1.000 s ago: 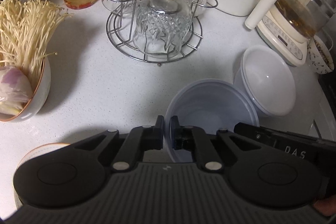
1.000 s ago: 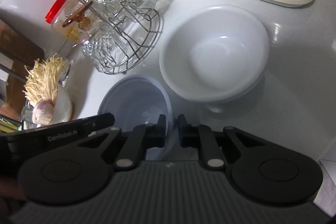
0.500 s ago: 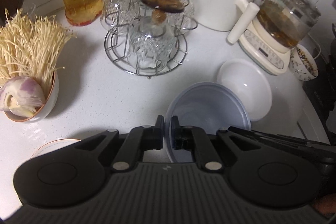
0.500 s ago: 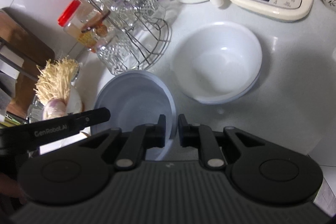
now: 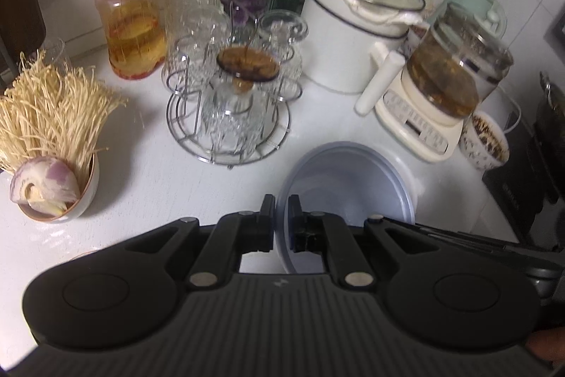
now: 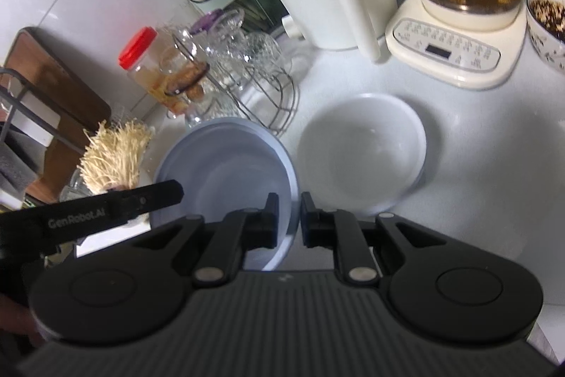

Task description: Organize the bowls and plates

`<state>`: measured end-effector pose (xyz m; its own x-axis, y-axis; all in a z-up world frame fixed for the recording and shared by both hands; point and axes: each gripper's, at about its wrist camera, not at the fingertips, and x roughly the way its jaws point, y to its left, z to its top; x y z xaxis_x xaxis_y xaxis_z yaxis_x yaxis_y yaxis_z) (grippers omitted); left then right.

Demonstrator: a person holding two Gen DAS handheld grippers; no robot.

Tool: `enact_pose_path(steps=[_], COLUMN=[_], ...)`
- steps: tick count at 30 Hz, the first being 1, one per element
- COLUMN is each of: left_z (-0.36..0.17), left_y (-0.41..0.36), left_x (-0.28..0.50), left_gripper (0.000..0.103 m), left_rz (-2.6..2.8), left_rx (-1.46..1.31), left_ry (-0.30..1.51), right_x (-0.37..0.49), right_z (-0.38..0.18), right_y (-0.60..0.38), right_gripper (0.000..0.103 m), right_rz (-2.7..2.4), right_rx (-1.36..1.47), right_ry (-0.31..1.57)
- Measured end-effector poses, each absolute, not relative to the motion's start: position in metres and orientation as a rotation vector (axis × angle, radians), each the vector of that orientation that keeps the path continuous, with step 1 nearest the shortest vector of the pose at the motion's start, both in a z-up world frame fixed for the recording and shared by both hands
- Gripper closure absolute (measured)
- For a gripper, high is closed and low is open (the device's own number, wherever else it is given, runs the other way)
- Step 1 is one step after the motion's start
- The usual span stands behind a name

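1. my left tool (image 5: 281,218) is clenched on the near rim of the pale blue bowl (image 5: 348,179).
2. my right tool (image 6: 289,218) grips the same bowl's rim on the other side.
3. the bowl hangs above the white tabletop (image 5: 148,179), just beside the white bowl (image 6: 362,152), which sits near the kettle base (image 6: 455,52).

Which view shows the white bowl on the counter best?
The right wrist view: the white bowl sits in full view, rim and inside both clear, just right of the blue bowl. In the left wrist view the blue bowl hides nearly all of it.
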<state>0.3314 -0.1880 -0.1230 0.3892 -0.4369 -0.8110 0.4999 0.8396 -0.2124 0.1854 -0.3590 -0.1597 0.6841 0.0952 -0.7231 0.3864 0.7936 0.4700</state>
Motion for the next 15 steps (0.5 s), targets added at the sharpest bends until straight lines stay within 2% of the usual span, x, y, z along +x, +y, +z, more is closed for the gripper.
enact_pose_path(steps=[15], left_z=[-0.113], left_y=[-0.229], left_x=[0.345], left_gripper=[0.095], left_rz=[-0.613], left_rx=[0.057], left_ry=[0.99], right_x=[0.201], right_z=[-0.146], right_y=[-0.402], right_gripper=[0.088], right_rz=[-0.19], right_rx=[0.63], right_ry=[0.773])
